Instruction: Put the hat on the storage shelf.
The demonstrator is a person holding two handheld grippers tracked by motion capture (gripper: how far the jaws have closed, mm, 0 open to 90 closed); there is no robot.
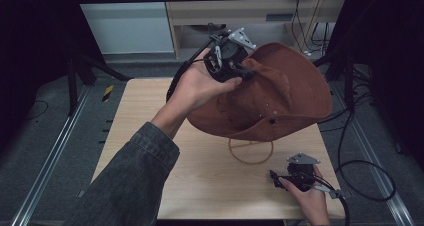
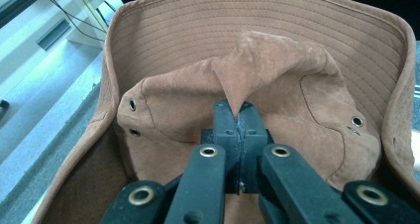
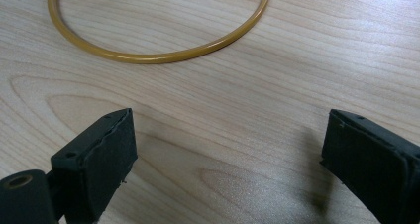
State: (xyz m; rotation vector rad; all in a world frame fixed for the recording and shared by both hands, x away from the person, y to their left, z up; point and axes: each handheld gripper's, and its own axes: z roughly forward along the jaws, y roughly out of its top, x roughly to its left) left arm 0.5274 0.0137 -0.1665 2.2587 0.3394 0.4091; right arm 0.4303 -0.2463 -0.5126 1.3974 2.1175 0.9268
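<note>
Hat (image 1: 280, 93) hangs tilted over the desk's (image 1: 150, 116) middle, its crown pinched in the clamped left gripper (image 1: 243, 69), directly above the gold wire stand (image 1: 251, 151); right gripper (image 1: 278, 179) rests wide open and empty near the desk's front right corner, grey floor around

high view: above, facing forward-down over bench (image 1: 150, 136). left gripper view close on hat (image 2: 257, 45); right gripper view low over bench, sharing gold ring (image 3: 148, 55).

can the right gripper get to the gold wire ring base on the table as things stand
Probably yes: the right gripper sits open on the wooden table, with bare wood between it and the gold wire ring base. The brown suede hat hangs above.
</note>
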